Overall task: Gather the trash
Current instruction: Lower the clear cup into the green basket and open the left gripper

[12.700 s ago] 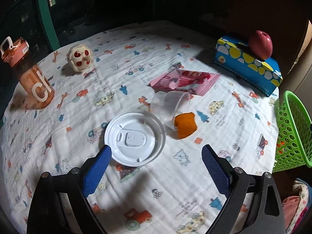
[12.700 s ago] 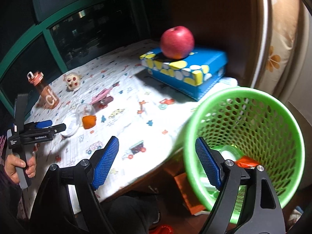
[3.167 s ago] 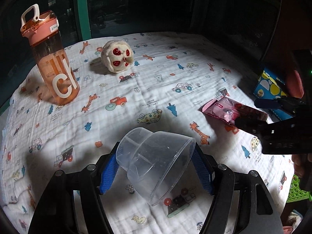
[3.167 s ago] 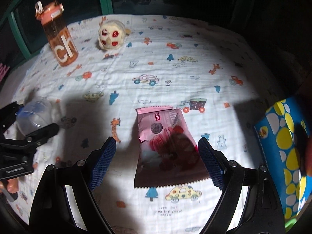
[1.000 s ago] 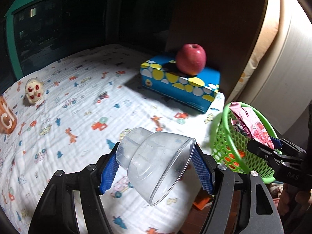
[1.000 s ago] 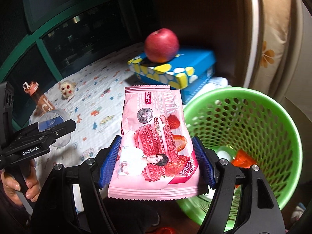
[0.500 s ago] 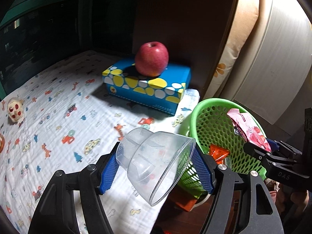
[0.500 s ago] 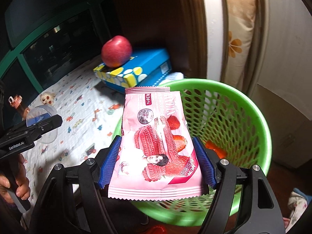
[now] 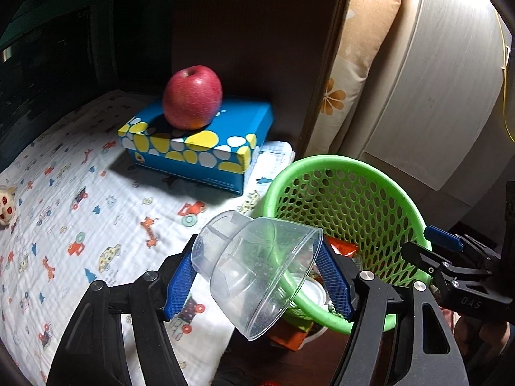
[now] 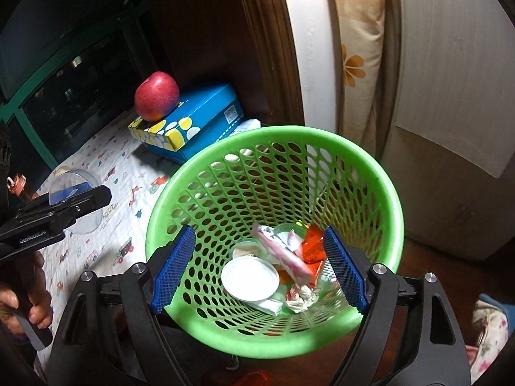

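The clear plastic cup (image 9: 257, 267) sits clamped between my left gripper's (image 9: 257, 276) blue pads (image 9: 180, 276), tipped on its side with the wide mouth facing down and toward the camera. It hangs at the table's edge, just beside the near rim of the green mesh basket (image 9: 347, 164), overlapping that rim in the left wrist view. From the right wrist camera I see the same cup (image 10: 75, 199) held out over the printed tablecloth (image 10: 109, 173), to the left of the basket (image 10: 273, 135).

My right gripper (image 10: 257, 270) hovers directly above the basket's mouth with its jaws spread wide and nothing between them. Down on the basket floor lies the pink snack wrapper (image 10: 283, 254), slanted among a white round lid (image 10: 249, 278), an orange packet (image 10: 312, 244) and crumpled paper (image 10: 301, 294). In the left wrist view, the right gripper (image 9: 450, 257) shows at the basket's far right rim.

On the tablecloth (image 9: 80, 193), behind the basket, a blue tissue box with yellow and white spots (image 9: 199, 148) carries a red apple (image 9: 192, 96) on top. A small toy (image 9: 6, 202) sits at the far left edge. A floral pillow (image 9: 347, 74) stands against the dark wood panel (image 9: 244, 32) behind.
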The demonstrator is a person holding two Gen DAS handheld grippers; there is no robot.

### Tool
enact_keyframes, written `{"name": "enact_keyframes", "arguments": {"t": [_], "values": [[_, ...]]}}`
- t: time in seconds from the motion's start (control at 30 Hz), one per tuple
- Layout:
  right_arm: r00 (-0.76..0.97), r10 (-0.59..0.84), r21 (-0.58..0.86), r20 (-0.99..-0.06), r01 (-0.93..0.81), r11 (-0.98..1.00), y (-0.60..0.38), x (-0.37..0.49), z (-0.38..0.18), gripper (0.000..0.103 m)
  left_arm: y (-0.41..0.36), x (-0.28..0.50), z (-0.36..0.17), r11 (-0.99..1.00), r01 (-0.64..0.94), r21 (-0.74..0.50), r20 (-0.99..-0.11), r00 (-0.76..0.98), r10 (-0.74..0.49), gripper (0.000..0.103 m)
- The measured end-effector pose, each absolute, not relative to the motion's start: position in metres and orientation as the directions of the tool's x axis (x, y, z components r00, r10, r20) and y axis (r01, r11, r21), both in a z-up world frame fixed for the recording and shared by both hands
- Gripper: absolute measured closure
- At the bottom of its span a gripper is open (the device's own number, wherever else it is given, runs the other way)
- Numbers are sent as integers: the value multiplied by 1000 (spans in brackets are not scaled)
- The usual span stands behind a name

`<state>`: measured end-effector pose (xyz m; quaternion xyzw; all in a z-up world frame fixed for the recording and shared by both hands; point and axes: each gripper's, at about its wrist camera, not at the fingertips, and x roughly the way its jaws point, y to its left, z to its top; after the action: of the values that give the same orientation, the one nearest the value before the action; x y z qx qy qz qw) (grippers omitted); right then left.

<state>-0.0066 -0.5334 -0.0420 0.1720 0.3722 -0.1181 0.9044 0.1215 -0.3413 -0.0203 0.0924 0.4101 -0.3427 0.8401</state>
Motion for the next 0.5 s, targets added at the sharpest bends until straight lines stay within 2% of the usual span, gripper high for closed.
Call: {"name": "enact_keyframes", "arguments": {"t": [0.5], "values": [[706, -116, 221, -699, 368, 903, -540, -38, -36, 21, -388, 112, -33, 696, 706, -135, -778, 359, -515, 35]]}}
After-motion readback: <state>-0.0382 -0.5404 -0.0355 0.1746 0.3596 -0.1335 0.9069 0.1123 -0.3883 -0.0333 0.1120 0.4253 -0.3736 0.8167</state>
